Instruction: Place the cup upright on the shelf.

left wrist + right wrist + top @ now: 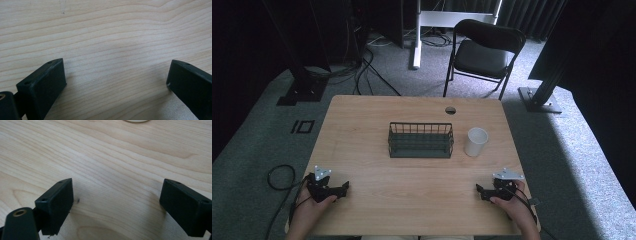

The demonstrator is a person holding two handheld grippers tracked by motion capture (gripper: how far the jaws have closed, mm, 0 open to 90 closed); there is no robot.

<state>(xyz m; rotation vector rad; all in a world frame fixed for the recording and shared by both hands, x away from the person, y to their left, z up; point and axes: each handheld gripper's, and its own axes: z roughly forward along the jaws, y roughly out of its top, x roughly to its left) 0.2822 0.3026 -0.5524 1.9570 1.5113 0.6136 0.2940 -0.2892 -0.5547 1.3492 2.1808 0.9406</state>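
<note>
Bare counter (412, 185) spans the lower frame between both tools; left hand-held gripper (343, 189) and right hand-held gripper (480, 191) rest near its bottom corners, jaws wide apart, holding nothing.

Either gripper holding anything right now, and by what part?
Nothing held. Left gripper and right gripper are both open over bare table.

Counted on one wooden table (412, 200): one dark wire basket (420, 140), one white cup (475, 141). Two hand-held grippers are noted, left gripper (343, 189) and right gripper (480, 191). One black folding chair (484, 52) is recorded beyond.
</note>
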